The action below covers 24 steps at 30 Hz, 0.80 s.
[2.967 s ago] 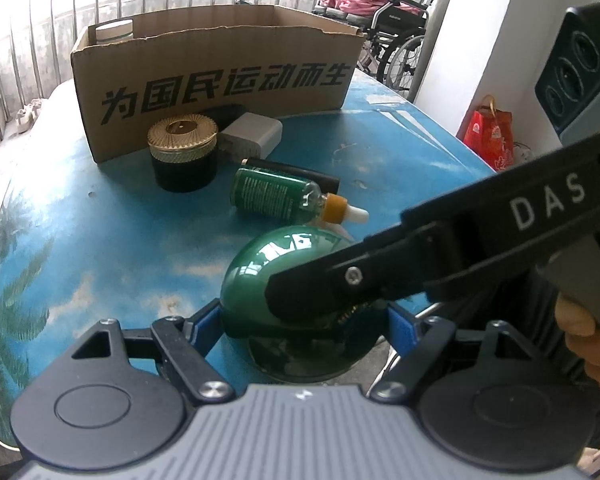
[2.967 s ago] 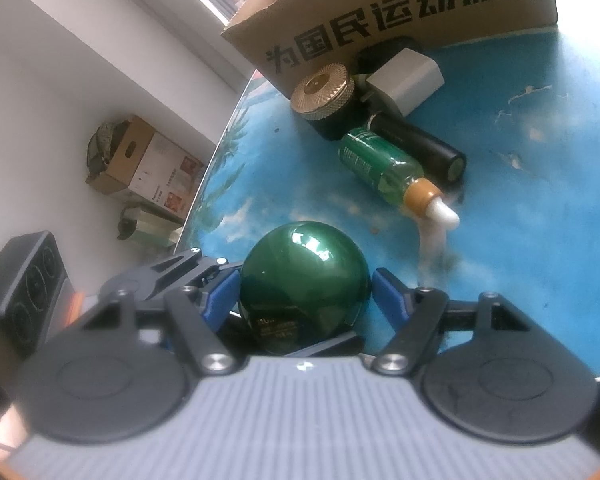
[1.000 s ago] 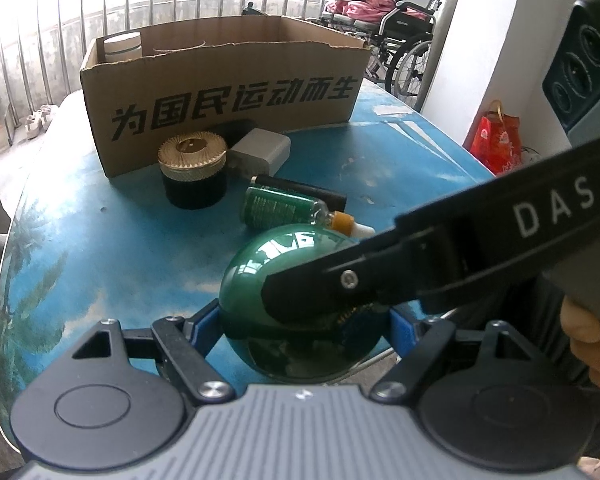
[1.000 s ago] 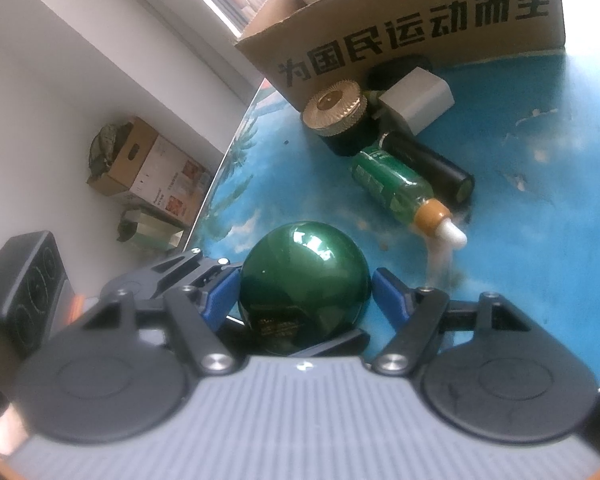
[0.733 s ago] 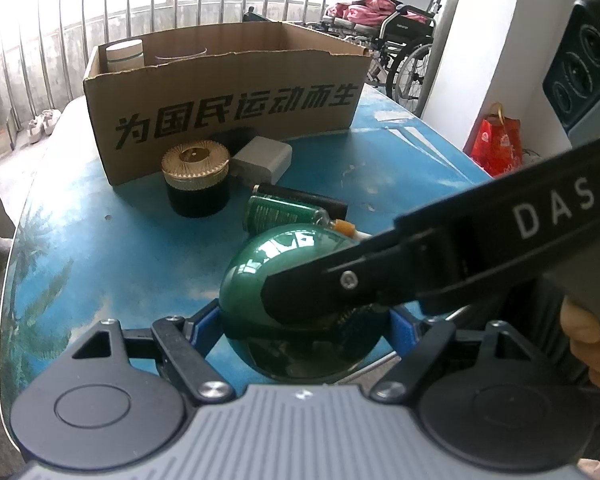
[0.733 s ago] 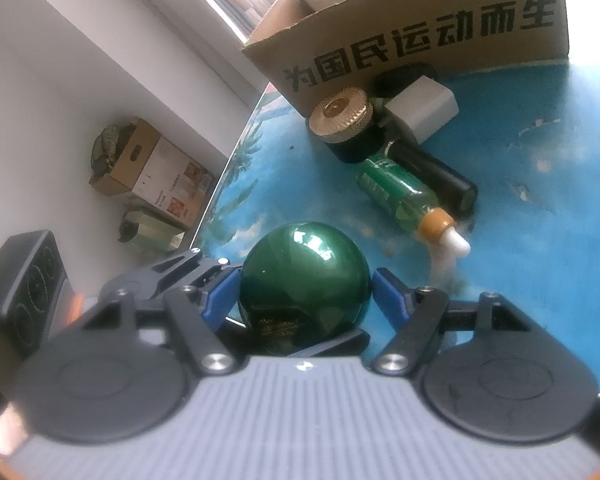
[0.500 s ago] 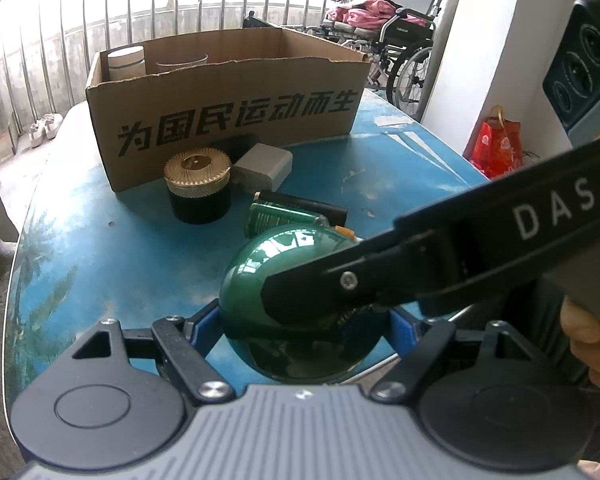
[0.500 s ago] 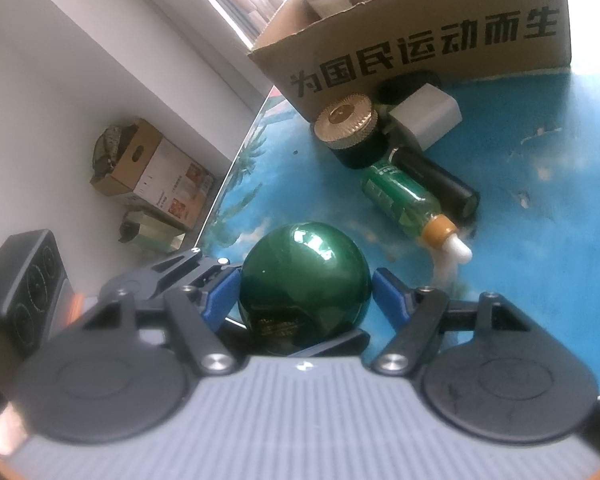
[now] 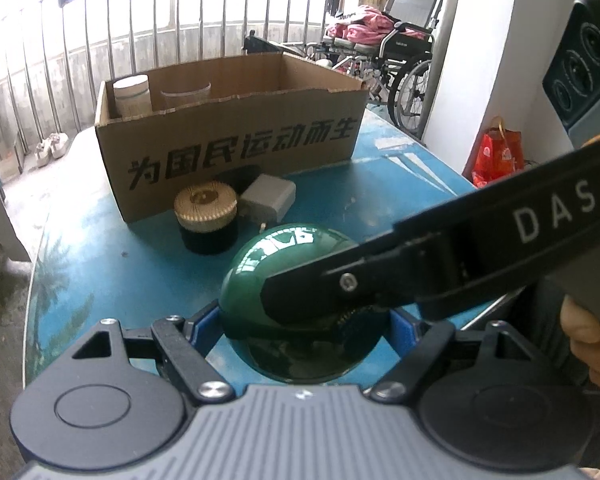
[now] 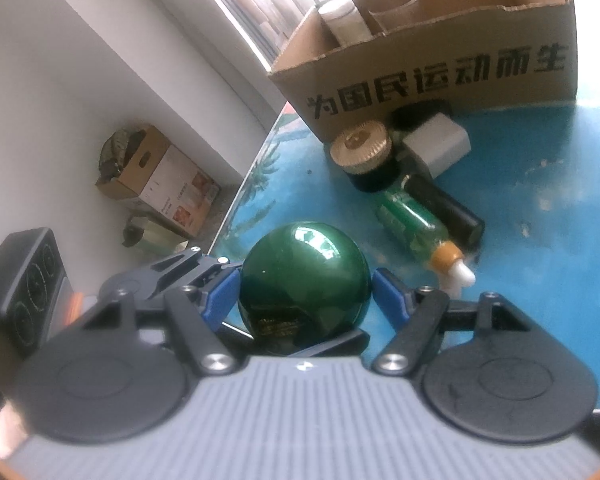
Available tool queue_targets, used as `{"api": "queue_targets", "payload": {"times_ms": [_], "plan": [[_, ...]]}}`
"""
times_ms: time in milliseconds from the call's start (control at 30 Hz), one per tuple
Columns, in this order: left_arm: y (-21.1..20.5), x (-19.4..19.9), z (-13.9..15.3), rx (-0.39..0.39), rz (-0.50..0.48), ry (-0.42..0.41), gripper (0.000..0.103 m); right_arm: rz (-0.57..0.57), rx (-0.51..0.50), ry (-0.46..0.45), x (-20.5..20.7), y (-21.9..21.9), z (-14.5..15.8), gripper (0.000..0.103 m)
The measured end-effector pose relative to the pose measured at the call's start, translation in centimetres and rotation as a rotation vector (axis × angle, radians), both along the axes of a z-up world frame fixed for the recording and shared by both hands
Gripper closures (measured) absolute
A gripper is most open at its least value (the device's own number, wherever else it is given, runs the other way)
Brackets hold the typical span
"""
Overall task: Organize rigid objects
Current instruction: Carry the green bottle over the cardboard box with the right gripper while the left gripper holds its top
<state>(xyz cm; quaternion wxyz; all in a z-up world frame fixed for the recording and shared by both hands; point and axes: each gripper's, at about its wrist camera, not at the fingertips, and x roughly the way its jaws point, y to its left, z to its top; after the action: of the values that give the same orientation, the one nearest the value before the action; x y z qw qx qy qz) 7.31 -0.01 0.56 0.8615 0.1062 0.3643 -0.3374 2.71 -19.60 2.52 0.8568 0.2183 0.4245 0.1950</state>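
Both grippers are shut on a shiny green ball-shaped jar (image 9: 284,260), held above the blue table (image 9: 100,264). My left gripper (image 9: 304,322) clamps its sides; the right gripper's finger (image 9: 440,260) crosses over it from the right. In the right wrist view my right gripper (image 10: 304,290) clamps the same jar (image 10: 304,268), with the left gripper's fingers (image 10: 172,268) at its left. Ahead stands an open cardboard box (image 9: 236,148) with black lettering, holding a white jar (image 9: 131,94) and a clear cup (image 9: 186,94).
In front of the box sit a gold-lidded black jar (image 9: 206,216) and a white charger (image 9: 267,200). A green dropper bottle (image 10: 416,220) and a black tube (image 10: 444,208) lie beside them. A wheelchair (image 9: 396,64) and railing stand beyond the table. The table edge runs left.
Both grippers have risen with the green jar held between them. The box now sits lower in view and its inside shows.
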Motion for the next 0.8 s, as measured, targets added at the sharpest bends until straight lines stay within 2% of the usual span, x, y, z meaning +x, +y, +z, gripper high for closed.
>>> {"api": "queue_targets", "payload": {"times_ms": [800], "plan": [[-0.6,1.8,4.6,-0.006,0.0,-0.116,0.02,-0.007,-0.022,-0.136,1.0,0.0,5.6,0.03]]}}
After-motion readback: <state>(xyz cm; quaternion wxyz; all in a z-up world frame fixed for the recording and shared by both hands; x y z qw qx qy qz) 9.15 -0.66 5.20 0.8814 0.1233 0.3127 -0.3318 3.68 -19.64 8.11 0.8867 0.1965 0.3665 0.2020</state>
